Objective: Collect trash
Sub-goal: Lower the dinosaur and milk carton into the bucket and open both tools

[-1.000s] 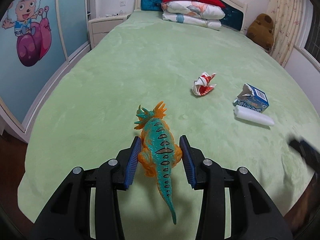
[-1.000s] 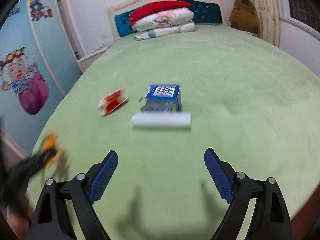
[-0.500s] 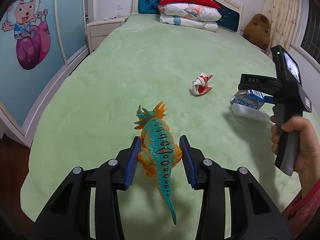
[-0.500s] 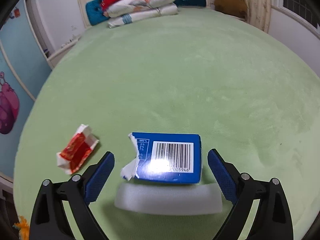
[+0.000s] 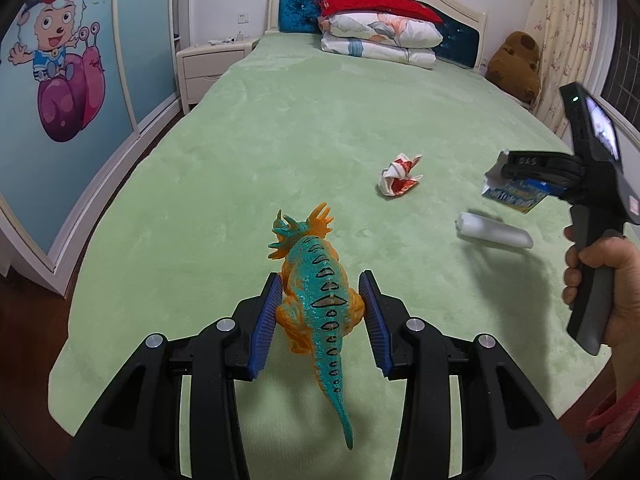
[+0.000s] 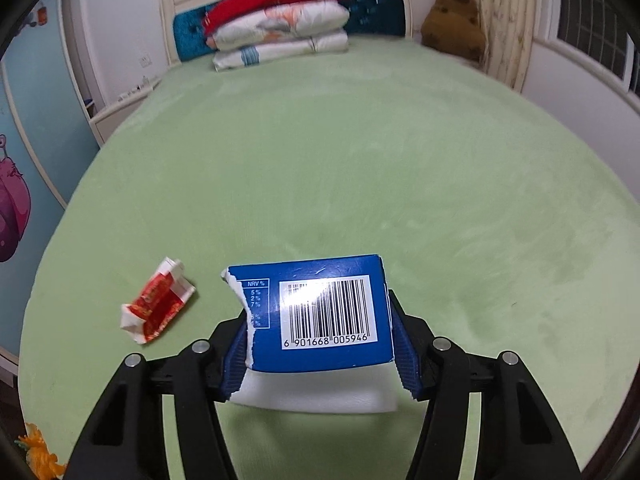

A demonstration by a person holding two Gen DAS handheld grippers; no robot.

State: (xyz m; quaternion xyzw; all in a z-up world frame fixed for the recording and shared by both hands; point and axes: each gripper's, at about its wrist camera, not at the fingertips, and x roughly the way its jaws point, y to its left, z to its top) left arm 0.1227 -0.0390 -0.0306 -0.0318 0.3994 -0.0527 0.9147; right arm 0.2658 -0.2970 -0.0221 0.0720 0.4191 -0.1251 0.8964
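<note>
My right gripper (image 6: 320, 356) is shut on a torn blue box (image 6: 320, 312) with a barcode on top and holds it above the green bed (image 6: 360, 180); the box also shows in the left wrist view (image 5: 514, 194). A white foam roll (image 6: 316, 396) lies just under and behind the box, also in the left wrist view (image 5: 494, 230). A crumpled red-and-white wrapper (image 6: 156, 306) lies left of the box, also in the left wrist view (image 5: 398, 176). My left gripper (image 5: 320, 324) is shut on a teal-and-orange toy dinosaur (image 5: 316, 296).
Folded quilts and a red pillow (image 5: 376, 32) are stacked at the headboard. A brown plush toy (image 5: 514, 66) sits at the far right corner. A nightstand (image 5: 208, 68) and a wardrobe with a cartoon picture (image 5: 60, 80) stand left of the bed.
My right gripper moved forward over the blue box and shut on it, and the box is now lifted off the bed. My left gripper kept hold of the dinosaur.
</note>
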